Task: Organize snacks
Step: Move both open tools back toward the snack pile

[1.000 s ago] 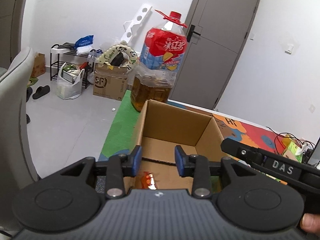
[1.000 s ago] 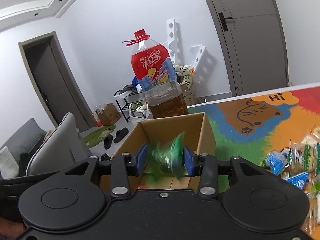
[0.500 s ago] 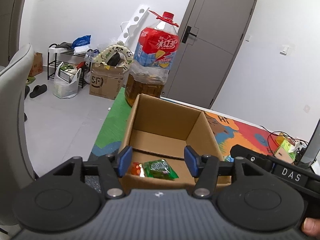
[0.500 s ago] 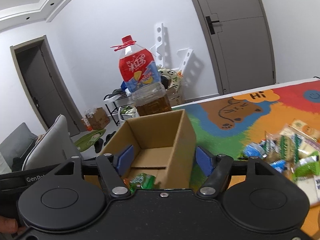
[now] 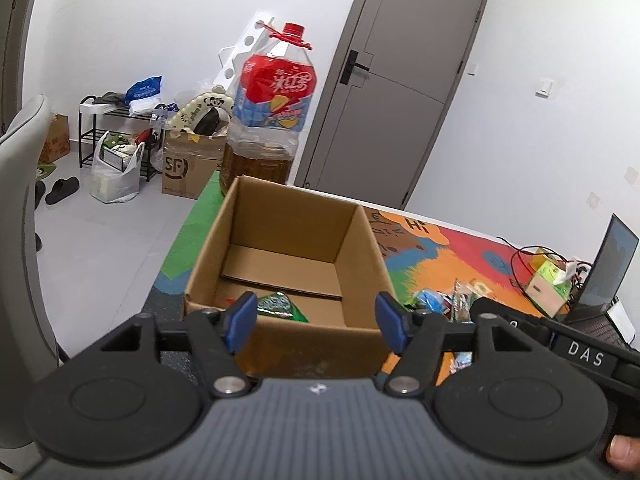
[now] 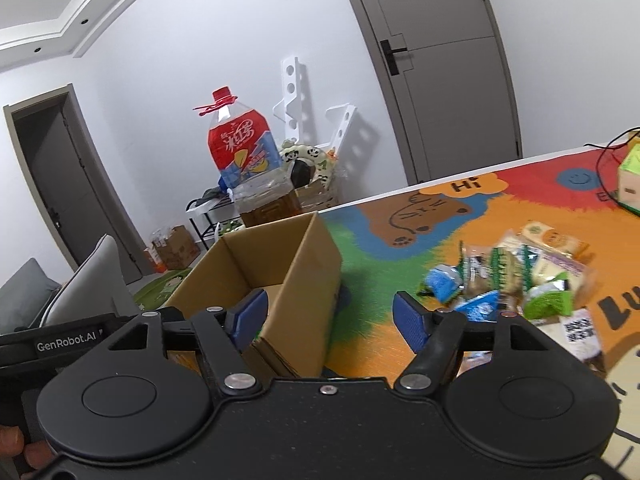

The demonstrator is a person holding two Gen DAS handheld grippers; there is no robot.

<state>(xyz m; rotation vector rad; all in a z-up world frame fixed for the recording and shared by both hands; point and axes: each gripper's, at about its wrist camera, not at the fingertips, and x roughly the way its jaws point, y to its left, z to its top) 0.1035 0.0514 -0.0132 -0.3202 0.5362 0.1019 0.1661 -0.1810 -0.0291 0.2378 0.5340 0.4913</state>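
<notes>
left tongs spread, just opening, empty | right tongs spread, empty | snack packets heaped on table, one green packet in box | light, crinkly, slippery (pinch a sealed edge)

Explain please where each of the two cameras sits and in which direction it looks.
Left wrist view: on the left gripper, open, facing the brown cardboard box with a green snack packet inside; a fingertip shows.
Right wrist view: on the right gripper, open, facing the box's right side and the pile of snack packets on the colourful mat; fingers show.
Shared: box, large red-labelled bottle, grey door.
</notes>
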